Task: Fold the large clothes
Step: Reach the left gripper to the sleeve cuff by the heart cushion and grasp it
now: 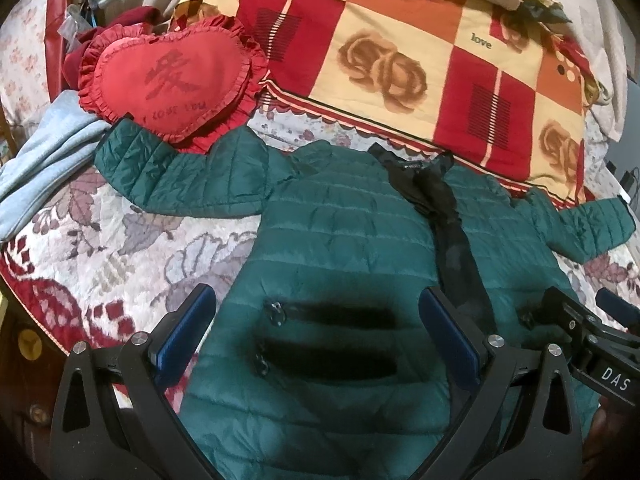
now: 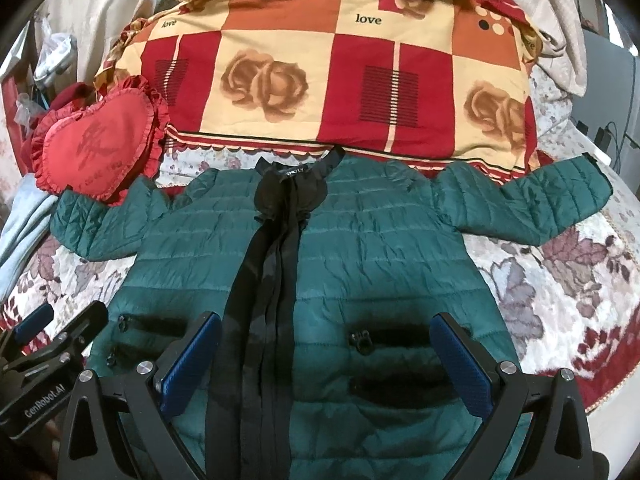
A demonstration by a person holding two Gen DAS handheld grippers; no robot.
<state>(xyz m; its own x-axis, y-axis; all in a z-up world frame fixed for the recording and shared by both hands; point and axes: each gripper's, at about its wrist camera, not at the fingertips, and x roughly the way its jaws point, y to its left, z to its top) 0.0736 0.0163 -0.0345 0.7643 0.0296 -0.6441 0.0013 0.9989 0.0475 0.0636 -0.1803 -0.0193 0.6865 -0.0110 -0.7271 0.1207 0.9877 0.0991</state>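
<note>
Both jaws apart over the green jacket (image 2: pixel 380 248) — only the right view shows both sleeves whole.

Left gripper (image 1: pixel 316 336) and right gripper (image 2: pixel 326 354), jaws wide apart.

Bed (image 2: pixel 560 280) under a floral quilt: pale ground, grey-mauve leaves, dark red border. Ahead of the tongs, a checked red-orange-cream duvet (image 2: pixel 320 60) printed "love". Forward-left, a red heart-shaped frilled cushion (image 1: pixel 168 80); light blue cloth (image 1: pixel 48 156) beside it. Clutter far left. Dim indoor light.
</note>
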